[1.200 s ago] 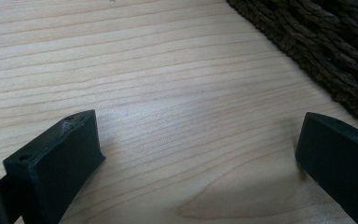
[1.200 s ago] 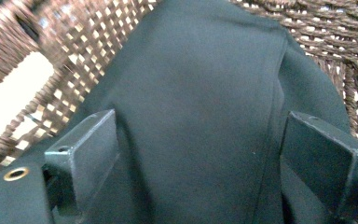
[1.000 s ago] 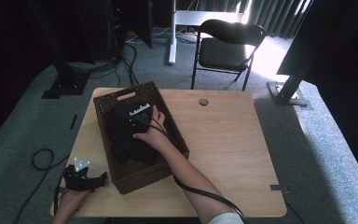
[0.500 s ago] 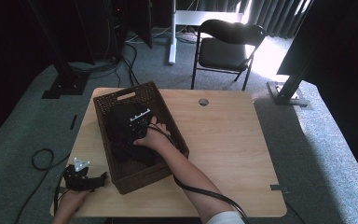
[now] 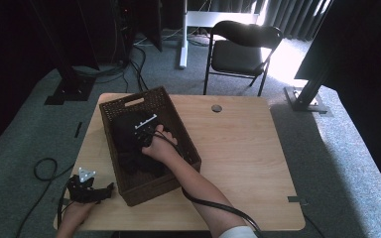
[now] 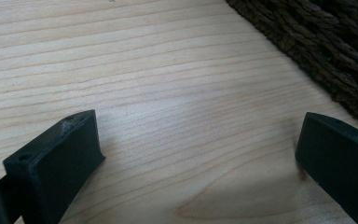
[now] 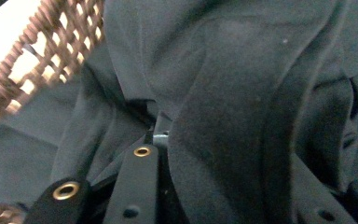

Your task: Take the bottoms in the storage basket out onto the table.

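We start at the right gripper (image 5: 146,130), sunk into the wicker basket (image 5: 178,119) with the person's right hand (image 5: 159,148) behind it. In the right gripper view a thick fold of dark cloth (image 7: 223,116) runs up between the jaws and seems pinched there. We judge the gripper closed on that fold, though the far jaw is mostly buried in fabric.

The cloth looks like a dark garment, soft and matte, heaped in loose folds with a thick hem or seam band curving across it. It lies in the basket, bunched against its woven wall (image 7: 37,60) at the far end. The basket stands on the left half of the wooden table (image 5: 238,148), its far end close to the far left corner.

The left gripper (image 5: 87,188) rests near the front left corner of the table, just beside the basket's near end. Its jaws stand wide apart over bare wood (image 6: 168,93), holding nothing, with the basket's weave (image 6: 326,51) at the side.

We take the step in hand to be the grasp on the garment. The next move calls for a straight lift, high enough that the trailing folds clear the rim. The left gripper may need to steady the basket if the cloth drags on it.
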A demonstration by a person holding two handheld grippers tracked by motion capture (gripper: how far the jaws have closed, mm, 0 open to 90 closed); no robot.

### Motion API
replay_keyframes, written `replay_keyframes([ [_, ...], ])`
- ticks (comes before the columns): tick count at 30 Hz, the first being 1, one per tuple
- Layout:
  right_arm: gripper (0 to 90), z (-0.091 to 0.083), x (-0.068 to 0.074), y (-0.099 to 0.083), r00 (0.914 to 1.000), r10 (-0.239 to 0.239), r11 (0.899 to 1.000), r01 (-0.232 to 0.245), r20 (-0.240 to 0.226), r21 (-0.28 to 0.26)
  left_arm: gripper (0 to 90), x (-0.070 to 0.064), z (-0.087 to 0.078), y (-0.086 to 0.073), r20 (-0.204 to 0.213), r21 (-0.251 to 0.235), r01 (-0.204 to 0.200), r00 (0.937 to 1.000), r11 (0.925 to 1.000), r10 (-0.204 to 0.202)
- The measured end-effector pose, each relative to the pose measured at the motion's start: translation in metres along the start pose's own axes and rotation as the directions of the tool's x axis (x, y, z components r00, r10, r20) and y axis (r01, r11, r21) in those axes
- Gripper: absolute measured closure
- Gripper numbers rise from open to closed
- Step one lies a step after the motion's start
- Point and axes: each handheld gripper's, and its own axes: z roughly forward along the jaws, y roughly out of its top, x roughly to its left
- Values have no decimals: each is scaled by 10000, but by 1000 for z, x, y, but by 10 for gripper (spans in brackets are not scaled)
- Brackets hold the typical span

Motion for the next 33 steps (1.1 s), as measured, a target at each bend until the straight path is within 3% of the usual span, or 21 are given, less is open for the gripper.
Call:
replay_keyframes([
  [3, 720, -11, -6, 0, 9986, 245, 9992, -259, -476, -301, 1, 0, 0, 0, 6, -12, 3, 10000, 10000, -3],
  [8, 725, -33, -9, 2, 9976, -231, 9924, 149, -659, -1223, 1, 0, 0, 0, 16, -13, 17, 10000, 10000, -17],
  [10, 731, -43, -9, 3, 9972, -401, 9846, 286, -638, -1723, 1, 0, 0, 0, 10, -41, 48, 10000, 10000, -47],
  [14, 736, -65, -8, 2, 9947, -661, 9506, 388, -787, -3079, 1, 0, 0, 0, 7, -20, 1, 10000, 10000, -1],
  [15, 736, -70, -8, 1, 9944, -697, 9395, 385, -797, -3404, 1, 0, 0, 0, 7, -19, 1, 10000, 10000, -1],
  [17, 737, -79, -6, -2, 9941, -974, 9066, 688, -478, -4164, 1, 0, 0, 0, 6, -18, -2, 10000, 10000, 2],
  [18, 737, -79, -6, -2, 9941, -974, 9066, 688, -478, -4164, 1, 0, 0, 0, 6, -18, -2, 10000, 10000, 2],
  [19, 737, -84, -5, -3, 9937, -1032, 8896, 721, -447, -4511, 1, 0, 0, 0, 5, -17, 1, 10000, 10000, -1],
  [20, 737, -93, -4, -7, 9935, -1078, 8490, 731, -361, -5233, 1, 0, 0, 0, 5, -18, -2, 10000, 10000, 2],
  [21, 737, -93, -4, -7, 9935, -1078, 8490, 731, -361, -5233, 1, 0, 0, 0, 4, -15, -2, 10000, 10000, 2],
  [22, 737, -95, -4, -8, 9934, -1120, 8374, 819, -230, -5404, 2, 0, 0, 0, 6, -17, -3, 10000, 10000, 3],
  [26, 738, -107, 0, -13, 9912, -1308, 7733, 1151, 207, -6236, 1, 0, 0, 0, 6, -19, -3, 10000, 10000, 3],
  [28, 738, -113, 4, -17, 9896, -1329, 7316, 1349, 542, -6682, 1, 0, 0, 0, 6, -18, -5, 10000, 10000, 5],
  [29, 738, -113, 4, -17, 9896, -1329, 7316, 1349, 542, -6682, 1, 0, 0, 0, 4, -18, -4, 10000, 10000, 4],
  [30, 738, -114, 6, -18, 9875, -1411, 7183, 1508, 701, -6792, 1, 0, 0, 0, 6, -17, -4, 10000, 10000, 4],
  [31, 739, -116, 7, -19, 9859, -1478, 7125, 1615, 789, -6828, 1, 0, 0, 0, 7, -18, -6, 10000, 10000, 6],
  [32, 741, -118, 9, -20, 9841, -1519, 6866, 1721, 922, -7064, 1, 0, 0, 0, 5, -18, -7, 10000, 10000, 7],
  [33, 741, -119, 10, -21, 9828, -1559, 6714, 1788, 988, -7192, 2, 0, 0, 0, 5, -16, -4, 10000, 10000, 4],
])
